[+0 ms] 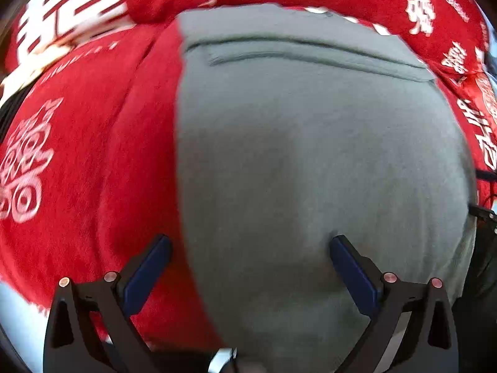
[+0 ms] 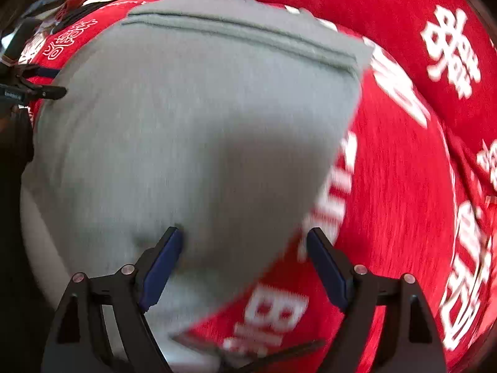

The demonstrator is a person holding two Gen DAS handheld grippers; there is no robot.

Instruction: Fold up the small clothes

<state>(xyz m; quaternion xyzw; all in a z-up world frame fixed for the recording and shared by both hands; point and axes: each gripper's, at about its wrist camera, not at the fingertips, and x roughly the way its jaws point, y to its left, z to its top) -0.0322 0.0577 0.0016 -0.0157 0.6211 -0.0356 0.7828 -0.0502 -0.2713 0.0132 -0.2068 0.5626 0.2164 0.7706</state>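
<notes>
A grey garment (image 1: 310, 155) lies spread flat on a red cloth (image 1: 77, 155) printed with white characters, its stitched hem along the far edge in both wrist views. The left tool (image 1: 250, 245) points steeply down with its jaws released wide — one blue pad over the red cloth just beside the garment's left edge, the other over the grey fabric, nothing gripped. The right tool (image 2: 243, 236) is likewise released and empty, straddling the garment's right edge — both views are blurred.
</notes>
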